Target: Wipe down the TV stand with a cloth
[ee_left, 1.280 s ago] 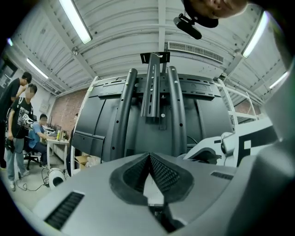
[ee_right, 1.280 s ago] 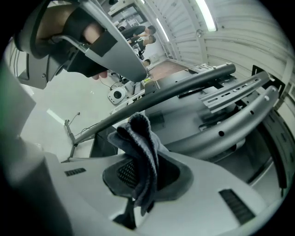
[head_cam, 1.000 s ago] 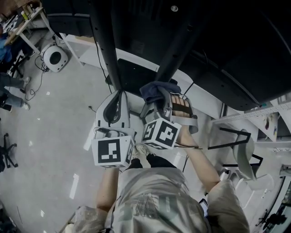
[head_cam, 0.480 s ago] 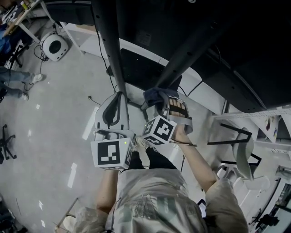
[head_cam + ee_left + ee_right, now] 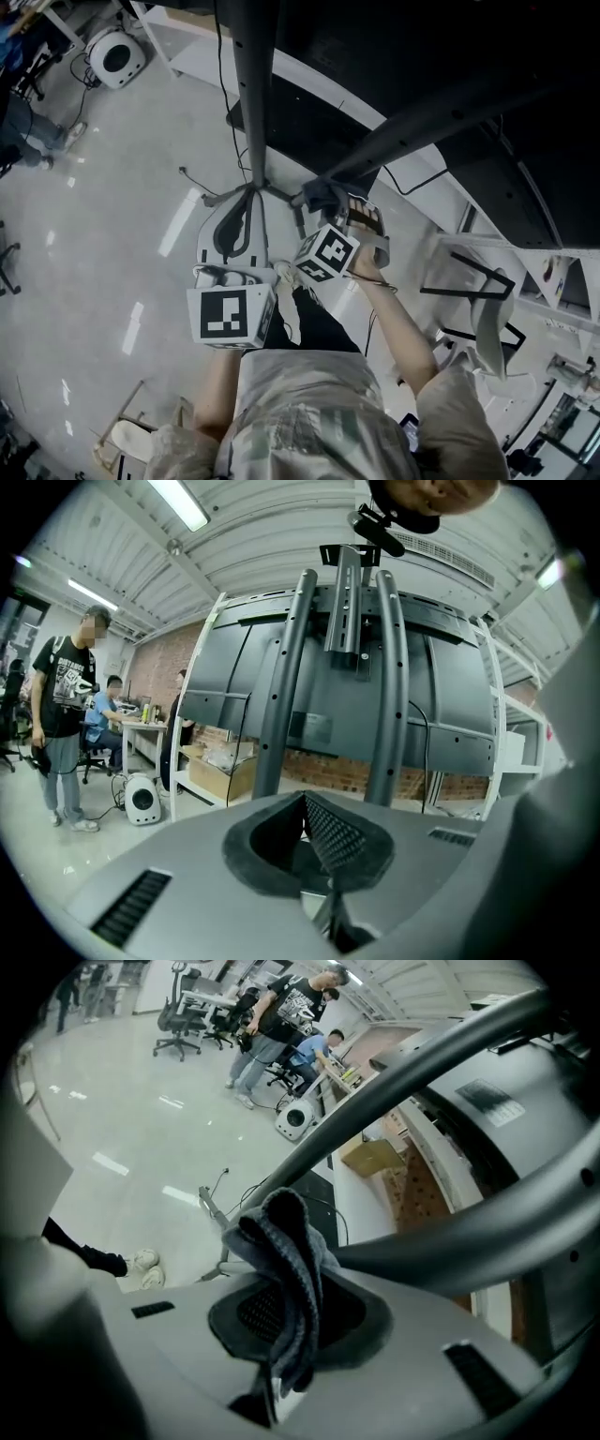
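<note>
The TV stand's two dark poles (image 5: 251, 84) (image 5: 441, 108) slant down to a base on the floor, with the screen's dark back (image 5: 356, 658) above. My right gripper (image 5: 330, 204) is shut on a dark grey cloth (image 5: 323, 193), which presses against the lower end of the right pole. In the right gripper view the cloth (image 5: 284, 1260) bunches up between the jaws beside that pole (image 5: 403, 1082). My left gripper (image 5: 246, 195) is shut with nothing in it, close to the foot of the left pole. In the left gripper view, its pads (image 5: 330, 825) meet in front of both poles (image 5: 281, 686).
A white shelf unit (image 5: 309, 80) runs behind the stand. A round white device (image 5: 117, 58) sits on the floor at the far left. People (image 5: 64, 714) stand and sit by desks there. A white chair (image 5: 487, 323) is at the right. Cables (image 5: 192, 183) trail on the floor.
My right gripper and the cloth have slid down the right pole toward its foot. The head view has swung toward the floor. The left gripper stays near the left pole's foot.
</note>
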A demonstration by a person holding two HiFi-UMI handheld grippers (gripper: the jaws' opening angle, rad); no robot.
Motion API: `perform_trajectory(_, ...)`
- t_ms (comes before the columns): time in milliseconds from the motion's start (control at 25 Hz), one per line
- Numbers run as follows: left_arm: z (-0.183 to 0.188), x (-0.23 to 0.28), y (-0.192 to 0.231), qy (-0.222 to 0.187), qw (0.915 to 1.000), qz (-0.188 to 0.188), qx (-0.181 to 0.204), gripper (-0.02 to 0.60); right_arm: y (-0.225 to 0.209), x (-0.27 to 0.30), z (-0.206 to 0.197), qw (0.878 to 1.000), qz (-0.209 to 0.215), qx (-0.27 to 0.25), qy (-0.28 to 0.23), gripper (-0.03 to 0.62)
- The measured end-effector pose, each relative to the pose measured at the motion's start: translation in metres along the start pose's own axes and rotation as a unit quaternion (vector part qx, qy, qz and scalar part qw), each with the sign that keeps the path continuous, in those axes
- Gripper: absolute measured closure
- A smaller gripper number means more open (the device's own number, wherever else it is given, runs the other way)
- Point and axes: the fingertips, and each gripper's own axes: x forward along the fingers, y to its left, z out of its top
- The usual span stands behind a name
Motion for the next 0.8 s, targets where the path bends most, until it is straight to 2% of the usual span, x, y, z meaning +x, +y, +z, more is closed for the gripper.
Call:
perform_trajectory(280, -0.029, -0.005, 0.01, 0.024, 0.9994, 0.02, -0.015, 0.566, 0.035, 0.039, -0.013, 0.999, 0.036, -0.007, 0.017, 0.539)
perform_trajectory(480, -0.047, -0.009, 0.019, 0.036, 0.9987, 0.034, -0.013, 0.566, 0.068, 0.067, -0.024, 0.997, 0.062, -0.02, 0.029, 0.538)
perform_trajectory(680, -0.068, -0.013, 0.032, 0.058, 0.9962, 0.061, -0.024, 0.566, 0.086, 0.092, -0.034, 0.997, 0.054, -0.053, 0.032, 0.538)
perform_trajectory(800, -0.069, -0.016, 0.03, 0.055, 0.9965, 0.061, -0.015, 0.566, 0.097, 0.1, -0.041, 0.996, 0.06, -0.061, 0.032, 0.538)
